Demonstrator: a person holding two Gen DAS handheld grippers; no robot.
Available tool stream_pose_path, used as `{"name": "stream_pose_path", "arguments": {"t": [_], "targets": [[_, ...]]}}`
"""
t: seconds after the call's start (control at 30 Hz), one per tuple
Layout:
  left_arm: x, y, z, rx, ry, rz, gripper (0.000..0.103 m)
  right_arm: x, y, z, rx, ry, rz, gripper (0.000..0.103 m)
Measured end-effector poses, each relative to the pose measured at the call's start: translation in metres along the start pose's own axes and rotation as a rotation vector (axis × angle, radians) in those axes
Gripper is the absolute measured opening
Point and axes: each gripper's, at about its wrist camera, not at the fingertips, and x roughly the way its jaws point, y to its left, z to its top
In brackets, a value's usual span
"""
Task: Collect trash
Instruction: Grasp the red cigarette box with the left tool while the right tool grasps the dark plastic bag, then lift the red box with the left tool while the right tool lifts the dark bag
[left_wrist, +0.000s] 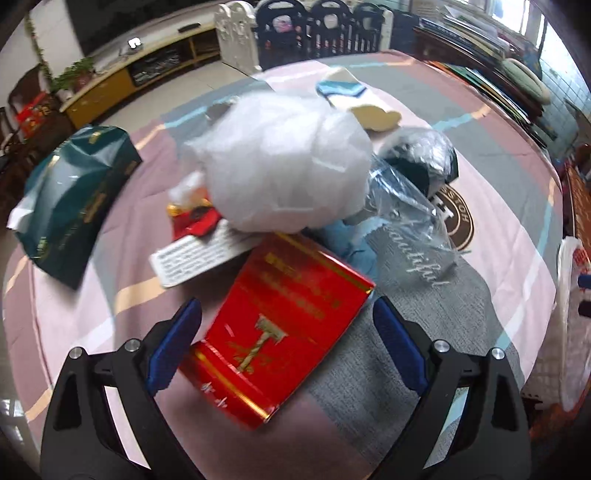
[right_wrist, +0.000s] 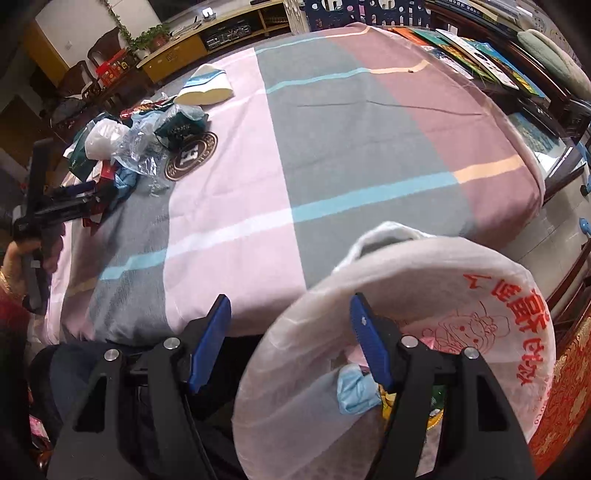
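The left gripper (left_wrist: 288, 345) is held wide over the red box (left_wrist: 280, 328), unclosed; pickup is judged in hand. The white bag (right_wrist: 406, 295) is propped open by the half-open right gripper (right_wrist: 290, 341), one finger inside; closure on the box is required next.

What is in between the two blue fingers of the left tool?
The left wrist view shows a shiny red box lying on the striped cloth between the open left tool's fingers; neither clearly presses it.
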Motion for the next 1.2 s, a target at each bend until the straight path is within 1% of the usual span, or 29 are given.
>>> {"name": "stream_pose_path", "arguments": {"t": [0.03,0.07,0.1,0.13,0.17,0.2,0.23,0.27,0.33,0.4,0.43,0.57,0.63,0.67,0.73,0.83,0.9,0.97,1.03,1.07,1.1,1.2], "targets": [[0.002,0.000,-0.002,-0.001,-0.003,0.007,0.084,0.000,0.001,0.002,0.002,-0.004,0.003,0.066],[0.000,-0.002,-0.003,-0.001,-0.016,0.013,0.080,0.002,0.002,0.004,0.004,-0.005,0.004,0.066],[-0.005,-0.003,-0.005,-0.008,-0.027,-0.004,0.070,0.003,0.002,0.006,0.007,-0.002,0.005,0.066],[-0.011,-0.005,-0.008,-0.030,-0.034,-0.041,0.063,0.005,0.003,0.006,0.009,0.001,0.007,0.066],[-0.018,-0.004,-0.011,-0.069,-0.044,-0.084,0.062,0.007,0.004,0.008,0.013,0.005,0.010,0.066],[-0.025,-0.004,-0.015,-0.106,-0.055,-0.113,0.058,0.008,0.005,0.008,0.018,0.006,0.014,0.066],[-0.032,-0.005,-0.018,-0.138,-0.071,-0.133,0.054,0.009,0.008,0.010,0.022,0.006,0.023,0.066],[-0.037,-0.007,-0.022,-0.162,-0.080,-0.144,0.053,0.009,0.011,0.010,0.024,0.005,0.031,0.066],[-0.050,-0.013,-0.034,-0.218,-0.095,-0.122,0.052,0.008,0.019,0.013,0.018,-0.002,0.048,0.066],[-0.065,-0.018,-0.052,-0.292,-0.117,-0.091,0.052,0.006,0.027,0.016,0.008,-0.011,0.054,0.066],[-0.070,-0.019,-0.060,-0.333,-0.125,-0.088,0.052,0.006,0.033,0.018,0.002,-0.015,0.057,0.066],[-0.086,-0.019,-0.102,-0.494,-0.105,-0.066,0.052,0.009,0.054,0.030,-0.030,-0.022,0.084,0.066],[-0.093,-0.018,-0.120,-0.537,-0.106,-0.062,0.053,0.013,0.071,0.046,-0.064,-0.042,0.089,0.066],[-0.099,-0.019,-0.130,-0.553,-0.108,-0.057,0.054,0.017,0.080,0.055,-0.083,-0.058,0.076,0.066],[-0.106,-0.023,-0.142,-0.570,-0.113,-0.040,0.056,0.028,0.100,0.080,-0.116,-0.099,0.043,0.066],[-0.111,-0.024,-0.141,-0.564,-0.136,-0.020,0.056,0.052,0.126,0.120,-0.127,-0.125,0.014,0.066],[-0.110,-0.026,-0.138,-0.558,-0.139,-0.008,0.057,0.071,0.144,0.145,-0.139,-0.140,-0.042,0.066],[-0.105,-0.027,-0.137,-0.562,-0.131,-0.016,0.057,0.089,0.155,0.159,-0.170,-0.127,-0.063,0.066],[-0.101,-0.027,-0.139,-0.569,-0.124,-0.021,0.056,0.110,0.161,0.168,-0.171,-0.091,-0.079,0.066],[-0.101,-0.026,-0.139,-0.572,-0.124,-0.024,0.056,0.116,0.160,0.169,-0.164,-0.078,-0.089,0.057],[-0.101,-0.026,-0.139,-0.574,-0.129,-0.025,0.056,0.120,0.159,0.168,-0.159,-0.070,-0.094,0.045],[-0.104,-0.027,-0.138,-0.571,-0.146,-0.006,0.056,0.113,0.153,0.156,-0.148,-0.070,-0.070,0.043]]}}
